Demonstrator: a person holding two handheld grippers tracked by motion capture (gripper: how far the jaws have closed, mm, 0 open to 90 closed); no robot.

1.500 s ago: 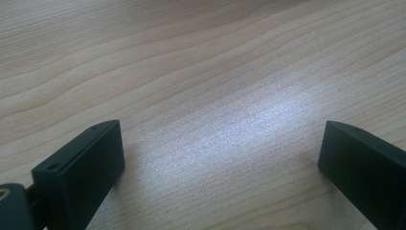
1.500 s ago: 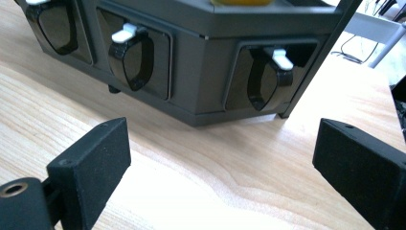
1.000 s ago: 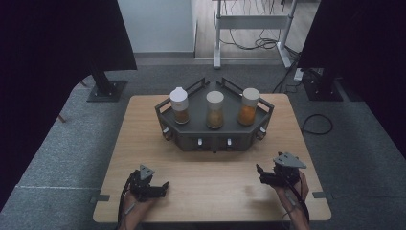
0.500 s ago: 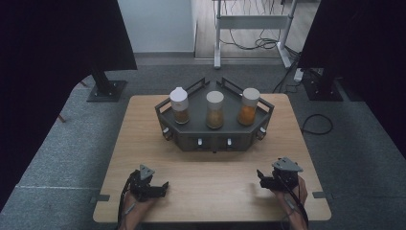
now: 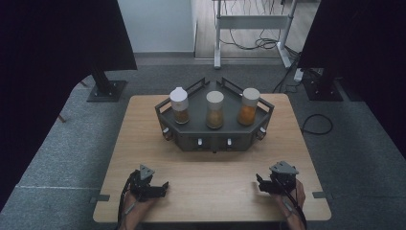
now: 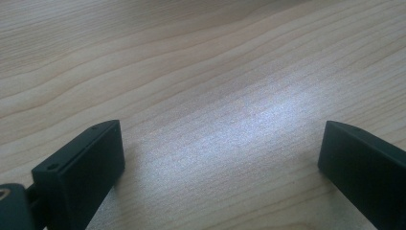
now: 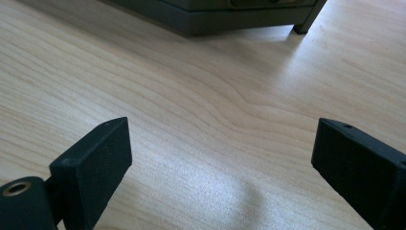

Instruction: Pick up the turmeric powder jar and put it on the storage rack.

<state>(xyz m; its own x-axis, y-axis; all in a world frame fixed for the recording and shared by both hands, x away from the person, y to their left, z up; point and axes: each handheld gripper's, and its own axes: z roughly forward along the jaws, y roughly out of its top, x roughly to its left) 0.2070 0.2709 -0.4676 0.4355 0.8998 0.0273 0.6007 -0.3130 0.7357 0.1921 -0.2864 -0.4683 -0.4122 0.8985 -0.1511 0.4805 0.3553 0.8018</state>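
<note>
A dark grey rack stands at the middle back of the wooden table. It carries three jars with pale lids: one at the left, one in the middle and one at the right, each holding orange or brown contents. My left gripper rests low at the table's front left, open, with bare wood between its jaws. My right gripper sits at the front right, open and empty, and its view looks over wood toward the rack's base.
Black screens on stands flank the table at the back left and back right. A white frame with cables stands on the floor behind. Grey carpet surrounds the table.
My right gripper has sunk a little toward the tabletop. The left gripper and the jars have not moved.
</note>
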